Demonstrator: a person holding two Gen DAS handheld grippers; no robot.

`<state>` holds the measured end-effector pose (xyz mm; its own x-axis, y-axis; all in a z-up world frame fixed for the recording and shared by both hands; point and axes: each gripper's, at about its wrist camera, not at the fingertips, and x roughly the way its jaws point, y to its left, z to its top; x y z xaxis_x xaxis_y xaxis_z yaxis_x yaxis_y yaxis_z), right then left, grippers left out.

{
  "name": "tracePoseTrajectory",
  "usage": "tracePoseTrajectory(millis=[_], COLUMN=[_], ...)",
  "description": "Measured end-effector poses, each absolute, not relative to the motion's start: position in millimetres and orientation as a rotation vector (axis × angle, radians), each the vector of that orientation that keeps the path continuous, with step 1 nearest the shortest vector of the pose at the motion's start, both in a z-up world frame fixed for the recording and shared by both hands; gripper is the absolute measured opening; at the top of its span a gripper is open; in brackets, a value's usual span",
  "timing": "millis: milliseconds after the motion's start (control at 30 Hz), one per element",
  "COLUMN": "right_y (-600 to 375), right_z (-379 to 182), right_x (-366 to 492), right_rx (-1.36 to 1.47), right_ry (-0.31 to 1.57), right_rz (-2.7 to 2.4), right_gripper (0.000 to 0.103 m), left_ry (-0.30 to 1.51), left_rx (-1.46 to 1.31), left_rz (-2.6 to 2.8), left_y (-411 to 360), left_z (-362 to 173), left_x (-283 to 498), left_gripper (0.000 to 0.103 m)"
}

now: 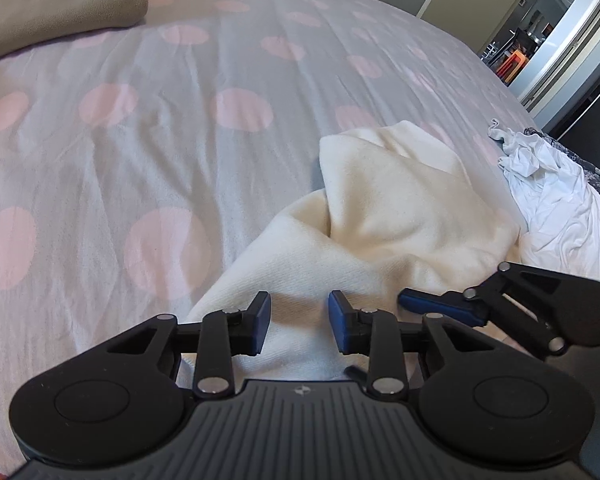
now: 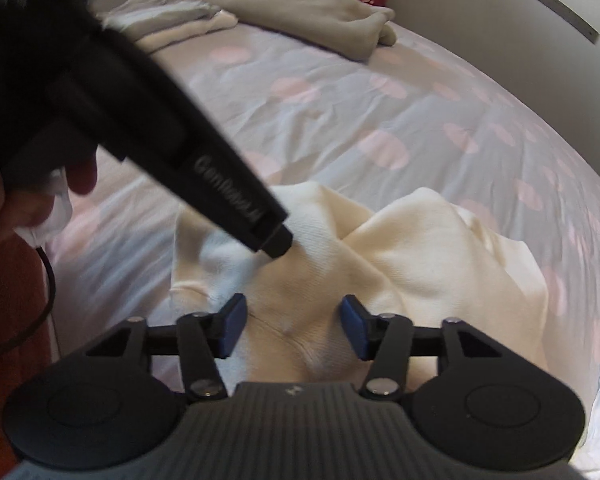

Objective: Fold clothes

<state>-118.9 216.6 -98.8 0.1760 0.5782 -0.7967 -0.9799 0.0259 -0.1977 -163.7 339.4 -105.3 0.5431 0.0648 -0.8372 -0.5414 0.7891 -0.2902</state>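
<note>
Cream garment crumpled on spotted bedsheet, no clear long axis, both hand-held grippers' jaws apart over it.

both grippers are showing black linkages, blue pads, silver rivets; a cable is trailing, perhaps black.

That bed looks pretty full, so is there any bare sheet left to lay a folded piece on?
Yes. The dotted sheet lies bare in a broad stretch between the beige blanket at the far end and the cream garment. It is crowded at the near edge, where the cream garment and the crumpled white clothes sit close together.
</note>
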Motion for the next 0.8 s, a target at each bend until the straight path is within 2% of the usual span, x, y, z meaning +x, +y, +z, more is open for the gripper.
tracePoseTrajectory(millis=[133, 200, 267, 333, 400, 800], right_y=[224.5, 226.9, 228.5, 228.3, 225.3, 199.5], right_z=[-115.3, -121.4, -123.7, -121.8, -115.5, -65.9], right_x=[-126.4, -128.3, -126.6, -123.8, -121.1, -72.4], right_rx=[-0.959, -0.99, -0.997, -0.978, -0.942, -0.793], right_ry=[0.552, 0.531, 0.529, 0.537, 0.545, 0.479], right_rz=[1.306, 1.294, 1.28, 1.28, 1.286, 1.089], right_gripper=[0.063, 0.059, 0.049, 0.03, 0.018, 0.014], left_ry=[0.94, 0.942, 0.943, 0.942, 0.931, 0.884], left_rx=[-0.582, -0.587, -0.589, -0.591, -0.595, -0.581], left_rz=[0.387, 0.387, 0.387, 0.388, 0.395, 0.411], left_y=[342.0, 342.8, 343.3, 343.8, 344.4, 346.5], left_z=[-108.8, -110.7, -111.8, -112.1, -111.2, -103.6], left_x=[-160.8, -159.5, -158.6, -158.2, -159.3, -162.5], left_gripper=[0.029, 0.029, 0.029, 0.029, 0.029, 0.029])
